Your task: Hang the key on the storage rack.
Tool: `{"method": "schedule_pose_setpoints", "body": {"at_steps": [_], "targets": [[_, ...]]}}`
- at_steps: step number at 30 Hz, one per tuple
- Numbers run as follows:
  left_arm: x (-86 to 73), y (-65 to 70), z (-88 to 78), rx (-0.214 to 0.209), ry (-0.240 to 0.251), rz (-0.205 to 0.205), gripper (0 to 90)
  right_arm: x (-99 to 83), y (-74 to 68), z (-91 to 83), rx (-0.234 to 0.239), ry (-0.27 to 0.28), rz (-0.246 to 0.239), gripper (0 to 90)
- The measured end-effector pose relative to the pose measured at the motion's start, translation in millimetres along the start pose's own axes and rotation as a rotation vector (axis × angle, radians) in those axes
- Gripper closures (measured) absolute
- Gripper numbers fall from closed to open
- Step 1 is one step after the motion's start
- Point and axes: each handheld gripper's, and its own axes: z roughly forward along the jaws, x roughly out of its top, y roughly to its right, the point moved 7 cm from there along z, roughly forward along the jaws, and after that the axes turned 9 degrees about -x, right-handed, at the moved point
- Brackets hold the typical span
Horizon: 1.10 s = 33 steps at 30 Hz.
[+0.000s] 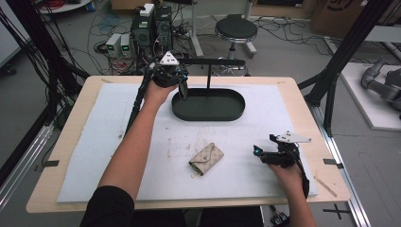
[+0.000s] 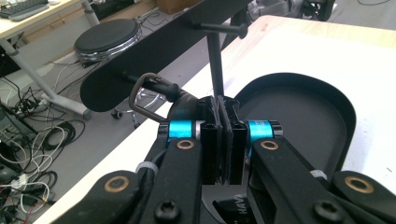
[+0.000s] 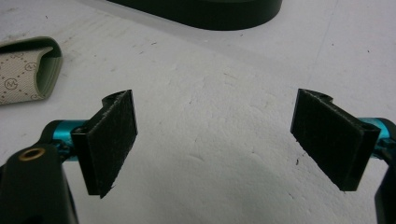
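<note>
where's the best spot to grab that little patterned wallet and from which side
Probably across the wallet's two long edges, coming straight down from above. It lies flat and closed on the white mat, set diagonally, so the fingers would need turning to match that angle. The rounded folded end looks thickest, so gripping near it may give more to hold. The right gripper is open and nearest.

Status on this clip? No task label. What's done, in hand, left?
Done: nothing clearly finished. In hand: the left gripper is shut at the stand, where a metal ring loops a peg; what it pinches is unclear. Left: probably the wallet, lying free on the mat near the open right gripper.
</note>
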Motion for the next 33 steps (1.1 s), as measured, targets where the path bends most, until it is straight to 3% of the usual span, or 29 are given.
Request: {"method": "schedule_pose_setpoints", "body": {"at_steps": [2,7,11,13,16,22,26,33], "targets": [[-2.5,-0.1,1.0,-0.006,-0.014,-0.010,84.8,0.0,0.3,0.0,-0.002,-0.001,0.001,14.8],[-6.0,6.3,-6.5,-0.049,0.011,-0.039,71.0,0.9,1.4,0.2,-0.002,0.003,0.004,14.8],[-12.0,14.9,-22.1,-0.070,0.039,-0.064,61.7,1.8,1.8,0.0,-0.002,0.008,0.006,14.8],[-15.2,19.1,-31.3,-0.075,0.052,-0.091,50.3,2.6,1.9,-0.6,0.000,0.012,0.011,14.8],[-20.7,26.2,-45.0,-0.088,0.072,-0.110,44.9,2.6,2.5,-1.2,-0.002,0.012,0.017,14.8],[-40.7,44.5,-73.7,-0.121,0.095,-0.116,31.9,2.3,4.8,-1.0,-0.006,0.012,0.018,14.8],[-61.0,59.0,-93.3,-0.151,0.057,-0.091,25.8,2.0,8.3,0.8,-0.012,0.014,0.018,14.8],[-92.5,72.7,-123.2,-0.168,0.018,-0.083,19.0,2.6,10.9,0.3,-0.017,0.018,0.029,14.8]]}}
